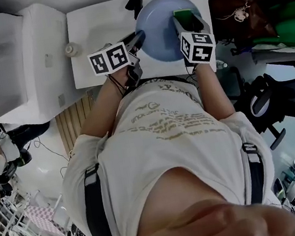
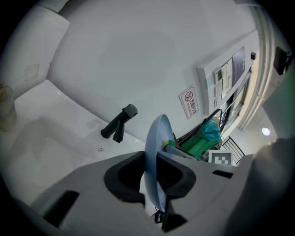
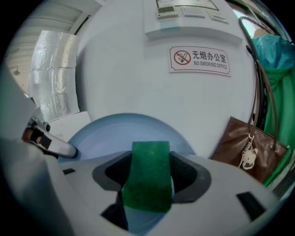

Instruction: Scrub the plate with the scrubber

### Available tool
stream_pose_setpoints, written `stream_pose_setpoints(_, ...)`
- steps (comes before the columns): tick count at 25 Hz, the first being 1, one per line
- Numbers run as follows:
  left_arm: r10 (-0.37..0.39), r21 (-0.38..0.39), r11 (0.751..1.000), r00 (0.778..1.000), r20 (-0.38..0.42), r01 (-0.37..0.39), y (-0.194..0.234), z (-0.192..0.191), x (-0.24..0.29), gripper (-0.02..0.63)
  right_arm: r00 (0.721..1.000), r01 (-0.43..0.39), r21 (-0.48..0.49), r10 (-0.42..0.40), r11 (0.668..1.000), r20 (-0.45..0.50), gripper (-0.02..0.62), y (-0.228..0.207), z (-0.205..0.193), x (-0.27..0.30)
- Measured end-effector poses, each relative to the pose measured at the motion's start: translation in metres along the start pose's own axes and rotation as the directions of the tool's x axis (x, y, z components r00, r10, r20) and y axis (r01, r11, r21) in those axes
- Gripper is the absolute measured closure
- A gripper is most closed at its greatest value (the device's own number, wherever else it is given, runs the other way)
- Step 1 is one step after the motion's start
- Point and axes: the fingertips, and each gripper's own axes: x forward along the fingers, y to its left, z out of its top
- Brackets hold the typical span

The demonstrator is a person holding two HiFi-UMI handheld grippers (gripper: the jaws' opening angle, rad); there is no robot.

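Note:
A pale blue plate [image 1: 161, 28] is held on edge over the white sink [image 1: 99, 33]. My left gripper [image 1: 136, 42] is shut on its left rim; in the left gripper view the plate [image 2: 154, 152] stands edge-on between the jaws of the left gripper [image 2: 150, 177]. My right gripper [image 1: 189, 23] is shut on a green scrubber [image 1: 186, 17] at the plate's right side. In the right gripper view the scrubber [image 3: 148, 177] sticks out between the jaws of the right gripper [image 3: 150, 177], lying against the face of the plate [image 3: 110, 133].
A dark faucet [image 1: 135, 0] stands behind the plate on the sink's rear edge. A small bottle [image 1: 72, 50] sits at the sink's left edge. A brown bag [image 3: 244, 147] and green bag [image 1: 288, 24] hang to the right. A no-smoking sign [image 3: 199, 60] is on the wall.

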Motion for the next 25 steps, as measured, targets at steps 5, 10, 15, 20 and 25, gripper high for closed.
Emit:
stream_pose_setpoints(5, 0.012, 0.003, 1.000, 1.000, 0.005, -0.012, 0.001, 0.001, 0.000, 0.546, 0.996, -0.087, -0.013, 0.087, 0.996, 0.009, 0.342, 0.034, 0.005, 0.006)
stream_pose_setpoints(10, 0.023, -0.002, 1.000, 1.000, 0.010, -0.023, 0.005, 0.001, -0.003, 0.546, 0.981, -0.192, -0.078, 0.193, 0.978, 0.003, 0.342, 0.077, 0.005, 0.007)
stream_pose_setpoints(15, 0.032, -0.020, 0.999, 0.999, 0.029, -0.032, 0.008, 0.003, -0.003, 0.546, 0.958, -0.285, -0.138, 0.282, 0.948, -0.043, 0.342, 0.113, -0.004, 0.001)
stream_pose_setpoints(20, 0.018, -0.039, 0.999, 0.999, 0.044, -0.017, 0.007, 0.007, -0.006, 0.546, 0.959, -0.284, -0.188, 0.281, 0.940, -0.043, 0.342, 0.117, -0.004, -0.001)
stream_pose_setpoints(25, 0.014, -0.043, 0.999, 0.998, 0.059, -0.011, 0.008, 0.010, -0.010, 0.546, 0.981, -0.192, -0.157, 0.189, 0.969, -0.033, 0.342, 0.081, 0.000, -0.001)
